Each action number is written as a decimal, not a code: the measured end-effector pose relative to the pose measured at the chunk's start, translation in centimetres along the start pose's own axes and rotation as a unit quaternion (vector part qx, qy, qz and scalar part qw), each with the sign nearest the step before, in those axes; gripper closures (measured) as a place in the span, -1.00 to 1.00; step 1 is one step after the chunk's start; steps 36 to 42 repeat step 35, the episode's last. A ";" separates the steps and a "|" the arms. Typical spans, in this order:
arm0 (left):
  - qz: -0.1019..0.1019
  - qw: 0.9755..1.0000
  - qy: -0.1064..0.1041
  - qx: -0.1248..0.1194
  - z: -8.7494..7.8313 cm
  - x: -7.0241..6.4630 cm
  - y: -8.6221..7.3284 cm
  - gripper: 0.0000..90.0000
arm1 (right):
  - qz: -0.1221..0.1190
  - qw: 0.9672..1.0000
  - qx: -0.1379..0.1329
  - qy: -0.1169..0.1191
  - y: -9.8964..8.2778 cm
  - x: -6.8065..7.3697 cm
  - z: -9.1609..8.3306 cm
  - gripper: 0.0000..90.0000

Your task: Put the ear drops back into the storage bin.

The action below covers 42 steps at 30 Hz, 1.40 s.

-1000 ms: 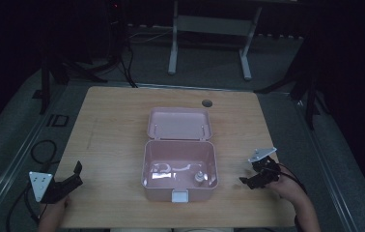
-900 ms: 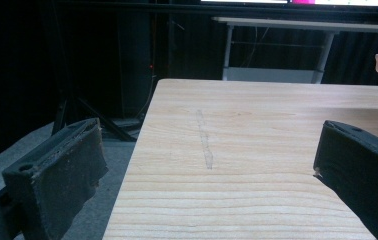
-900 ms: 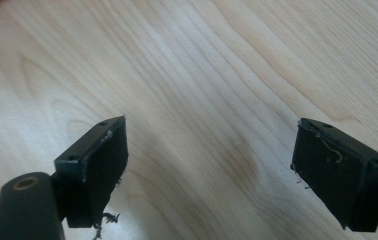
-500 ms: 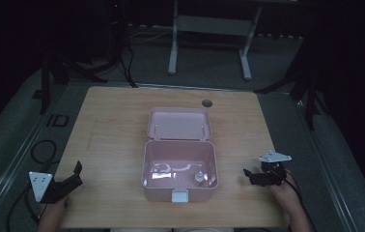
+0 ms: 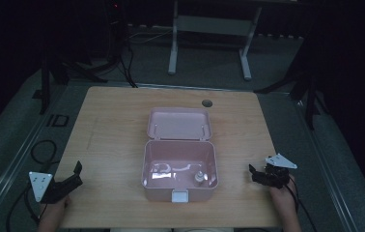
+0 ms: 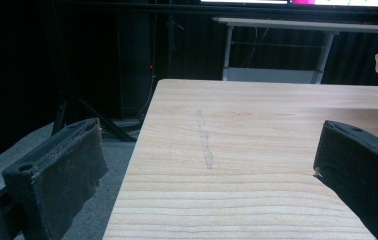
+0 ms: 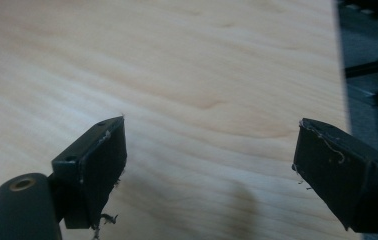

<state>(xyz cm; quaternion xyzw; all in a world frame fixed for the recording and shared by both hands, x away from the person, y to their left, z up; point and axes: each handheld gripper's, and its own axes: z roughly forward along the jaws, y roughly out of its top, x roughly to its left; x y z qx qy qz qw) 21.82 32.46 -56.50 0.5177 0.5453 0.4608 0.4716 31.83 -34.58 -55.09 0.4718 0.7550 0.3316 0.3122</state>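
left claw [image 5: 77,175]: black, grey three-cornered plate (screw-dotted) | right claw [image 5: 258,175]: black, frayed pads [image 7: 102,165]

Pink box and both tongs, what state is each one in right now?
Pink box: open, lid folded back, small items inside.
Left tongs: open, holding nothing, at the table's left edge.
Right tongs: open, holding nothing, right of the box.

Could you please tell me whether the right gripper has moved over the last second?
Yes. The right gripper has drawn away from the pink box, toward the table's right edge and nearer the person.
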 end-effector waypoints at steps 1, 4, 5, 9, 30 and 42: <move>0.000 1.000 0.000 0.000 0.0 0.0 0.0 -0.99 | 0.006 1.000 -0.004 -0.001 -0.1 -0.1 -0.1 -0.70; 0.000 1.000 0.000 0.000 0.0 0.0 0.0 -0.99 | 0.024 0.999 -0.018 -0.018 -0.3 -0.3 -0.2 -0.70; 0.000 1.000 -0.001 0.000 0.0 0.0 0.0 -0.99 | 0.030 0.999 -0.027 -0.027 -0.4 -0.4 -0.2 -0.70; -0.002 1.000 -0.001 0.000 0.0 0.0 0.0 -0.99 | 0.056 0.996 -0.056 -0.037 -0.5 -0.6 -0.6 -0.70; -0.002 1.000 -0.002 0.001 0.0 0.0 0.0 -0.99 | 0.082 0.993 -0.052 -0.068 -0.6 -0.7 -0.3 -0.71; -0.001 1.000 -0.002 0.002 0.0 0.1 0.0 -0.99 | 0.088 0.993 -0.052 -0.067 -0.6 -0.8 -0.3 -0.71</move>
